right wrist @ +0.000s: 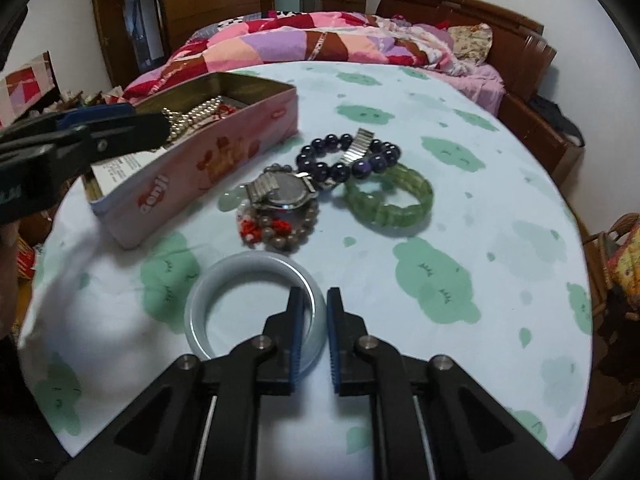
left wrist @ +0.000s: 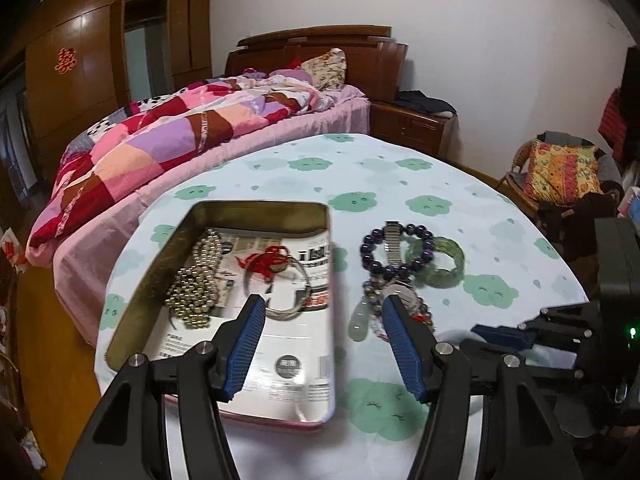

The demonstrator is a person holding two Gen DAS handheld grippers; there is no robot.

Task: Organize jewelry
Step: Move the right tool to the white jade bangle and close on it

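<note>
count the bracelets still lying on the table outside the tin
4: white bangle at the right tongs, green one on the right, dark purple beads behind it, brown beads under the watch. More may hide beneath.

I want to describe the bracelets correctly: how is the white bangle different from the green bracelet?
The white bangle is one smooth, pale ring; the green bracelet is made of separate translucent segments. The right gripper straddles the bangle's rim; the bracelet lies untouched, farther away, beside the purple beads. Both lie flat on the tablecloth.
</note>
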